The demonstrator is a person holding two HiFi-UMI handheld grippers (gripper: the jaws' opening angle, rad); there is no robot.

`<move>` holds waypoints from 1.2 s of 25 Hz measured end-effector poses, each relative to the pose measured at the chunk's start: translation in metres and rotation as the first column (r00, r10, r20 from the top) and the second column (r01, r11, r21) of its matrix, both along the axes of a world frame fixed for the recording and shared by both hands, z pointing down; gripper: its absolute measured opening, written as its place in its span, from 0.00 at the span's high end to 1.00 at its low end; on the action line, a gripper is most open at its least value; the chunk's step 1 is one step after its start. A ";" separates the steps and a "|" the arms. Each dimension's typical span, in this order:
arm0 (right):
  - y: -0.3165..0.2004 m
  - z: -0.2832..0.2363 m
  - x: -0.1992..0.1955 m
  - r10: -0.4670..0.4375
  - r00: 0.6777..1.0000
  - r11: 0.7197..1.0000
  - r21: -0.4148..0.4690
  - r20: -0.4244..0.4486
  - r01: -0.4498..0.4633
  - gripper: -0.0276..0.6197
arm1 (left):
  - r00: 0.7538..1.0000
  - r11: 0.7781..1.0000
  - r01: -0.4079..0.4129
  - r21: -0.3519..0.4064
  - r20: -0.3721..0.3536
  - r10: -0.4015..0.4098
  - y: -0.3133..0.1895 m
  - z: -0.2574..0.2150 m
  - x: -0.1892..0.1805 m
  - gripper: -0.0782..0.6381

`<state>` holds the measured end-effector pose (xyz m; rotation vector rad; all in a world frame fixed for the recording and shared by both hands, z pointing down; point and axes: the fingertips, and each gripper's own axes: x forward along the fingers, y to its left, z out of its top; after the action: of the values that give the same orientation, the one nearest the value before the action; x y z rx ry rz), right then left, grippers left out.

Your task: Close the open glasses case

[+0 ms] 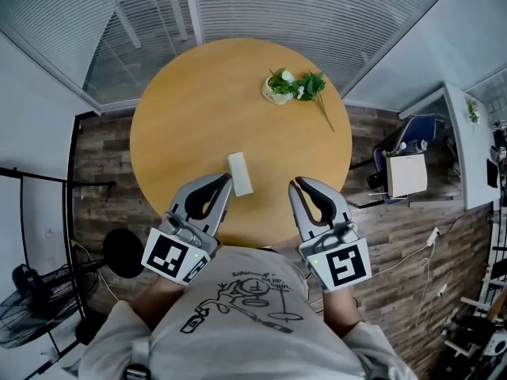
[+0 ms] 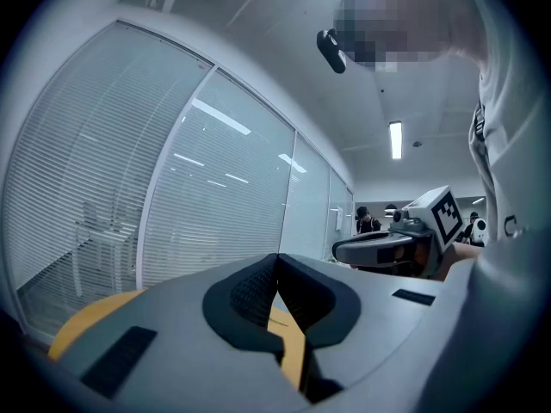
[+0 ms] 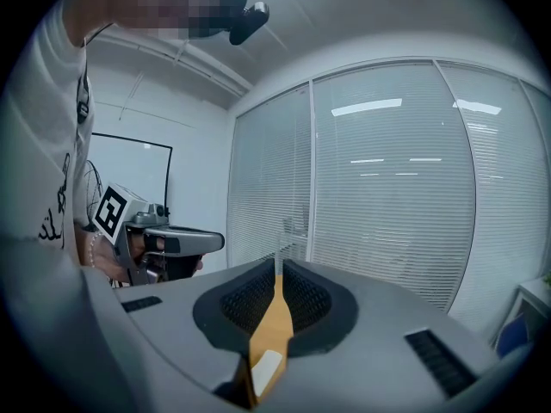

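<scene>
The left hand-held gripper (image 1: 225,182) and right hand-held gripper (image 1: 294,187) hang over the desk's (image 1: 198,109) near edge, each with jaws together and empty. The white case (image 1: 240,173) lies just right of the left tip, left of the right one

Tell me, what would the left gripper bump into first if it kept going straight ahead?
Probably the white glasses case, lying just ahead and to the right of the left gripper. Its height is unclear, so it might instead pass over the case and across the table.
</scene>
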<state>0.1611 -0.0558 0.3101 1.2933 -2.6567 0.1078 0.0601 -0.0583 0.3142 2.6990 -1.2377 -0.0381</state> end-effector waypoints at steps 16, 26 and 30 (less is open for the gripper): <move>0.009 -0.029 0.003 0.024 0.998 0.998 0.053 0.058 -0.027 0.90 | 0.999 0.999 0.015 0.051 0.028 -0.017 0.009 -0.020 0.003 0.87; 0.006 -0.029 0.008 0.025 0.998 0.998 0.052 0.049 -0.027 0.90 | 0.999 0.999 0.026 0.038 0.027 -0.027 0.006 -0.018 0.004 0.87; 0.005 -0.030 0.009 0.025 0.999 0.998 0.056 0.047 -0.027 0.90 | 0.999 0.999 0.026 0.029 0.026 -0.027 0.005 -0.016 0.005 0.87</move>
<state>0.1704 -0.0506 0.2798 1.3588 -2.7007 0.0679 0.0652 -0.0528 0.2979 2.7154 -1.2901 -0.0242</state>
